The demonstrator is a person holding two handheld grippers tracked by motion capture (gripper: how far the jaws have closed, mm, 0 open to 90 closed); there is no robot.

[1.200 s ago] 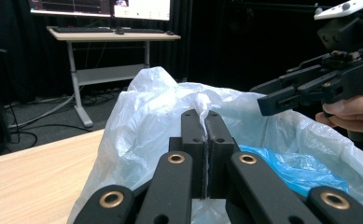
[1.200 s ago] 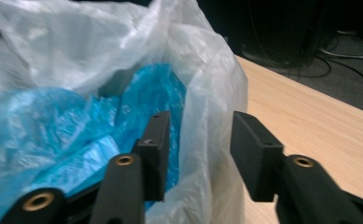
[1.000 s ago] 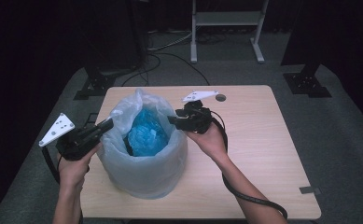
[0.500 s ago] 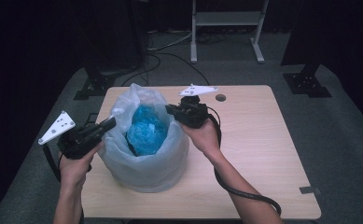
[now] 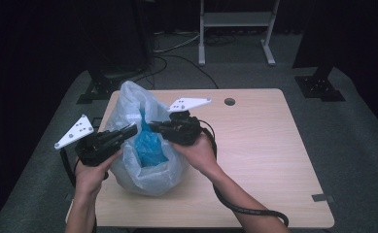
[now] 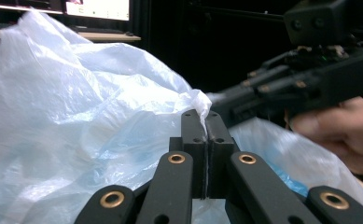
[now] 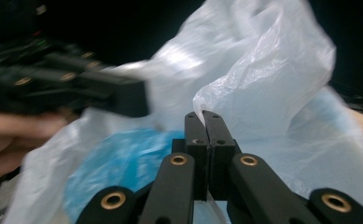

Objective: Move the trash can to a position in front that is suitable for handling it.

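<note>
**Bag rim pinched on both sides**

My left tool (image 5: 128,132) is pressed together on the rim of the plastic bag (image 5: 128,104); my right tool (image 5: 156,127) pinches the opposite rim. The bag stands on the desk (image 5: 264,145), toward its left side. It is thin, translucent white film, crinkled, with a blue mass (image 5: 147,143) inside. I judge it light, limp and slippery; hold by the rim folds.

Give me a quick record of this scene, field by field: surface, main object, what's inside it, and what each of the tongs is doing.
surface: wooden table
main object: translucent plastic bag, mouth open
contents: blue item, identity unclear
left tongs: shut on the bag's edge
right tongs: shut on the bag's edge
other: small round hole in tabletop
</note>
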